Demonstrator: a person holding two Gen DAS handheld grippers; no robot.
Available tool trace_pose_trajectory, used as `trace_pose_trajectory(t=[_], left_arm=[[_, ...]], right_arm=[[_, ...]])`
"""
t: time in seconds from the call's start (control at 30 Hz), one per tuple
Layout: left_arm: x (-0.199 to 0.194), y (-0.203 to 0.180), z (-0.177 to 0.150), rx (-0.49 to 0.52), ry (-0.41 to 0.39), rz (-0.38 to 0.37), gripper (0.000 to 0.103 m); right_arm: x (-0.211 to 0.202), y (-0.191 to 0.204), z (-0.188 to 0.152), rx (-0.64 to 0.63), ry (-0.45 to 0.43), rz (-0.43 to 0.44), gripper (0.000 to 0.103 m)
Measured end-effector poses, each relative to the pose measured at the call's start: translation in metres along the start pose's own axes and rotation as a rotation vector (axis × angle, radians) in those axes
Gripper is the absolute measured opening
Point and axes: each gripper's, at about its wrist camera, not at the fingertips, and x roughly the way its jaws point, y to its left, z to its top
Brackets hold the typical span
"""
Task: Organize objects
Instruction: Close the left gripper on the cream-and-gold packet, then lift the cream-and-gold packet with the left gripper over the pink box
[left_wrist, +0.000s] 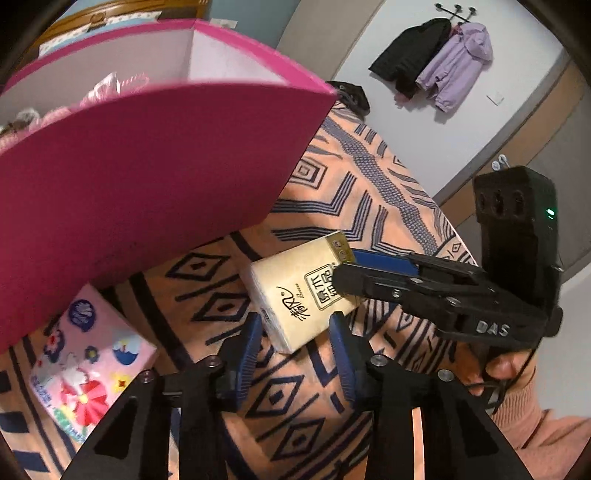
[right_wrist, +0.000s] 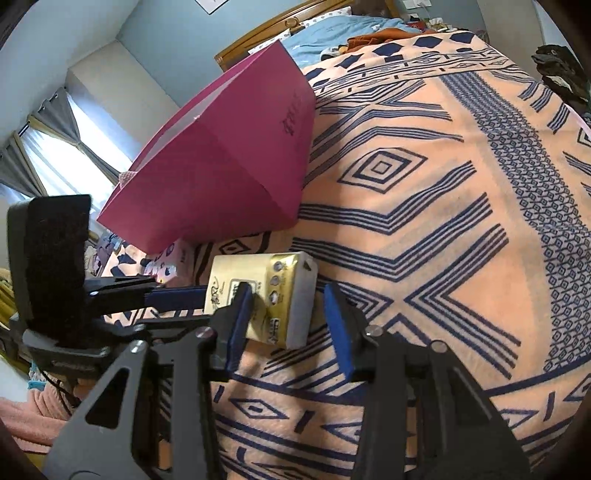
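A: What lies between the left gripper's (left_wrist: 295, 343) jaws?
B: A gold pack (left_wrist: 303, 291), glossy, with black script and white sides, flat on the blanket (right_wrist: 424, 221). Both sets of jaws are spread.
A: And the right gripper (right_wrist: 288, 317)?
B: One finger (right_wrist: 240, 310) lies over the pack (whether it touches, I cannot tell). The pink bag (left_wrist: 147, 155) stands beyond the jaws, a pink pack (left_wrist: 88, 369) left of them.

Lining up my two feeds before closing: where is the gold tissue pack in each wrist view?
Left wrist: gold rectangular tissue pack lies centre frame on the bed, just beyond the open left gripper.
Right wrist: the pack sits centre-left between the open right gripper fingers.
Shared landmark: the magenta paper bag.
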Motion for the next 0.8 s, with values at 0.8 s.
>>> trace_pose_trajectory(t=[0.8], left_arm=[[-0.055, -0.011, -0.007, 0.05, -0.188, 0.037, 0.034]], right_arm=[[-0.027, 0.047, 0.003, -0.125, -0.082, 0.004, 0.037]])
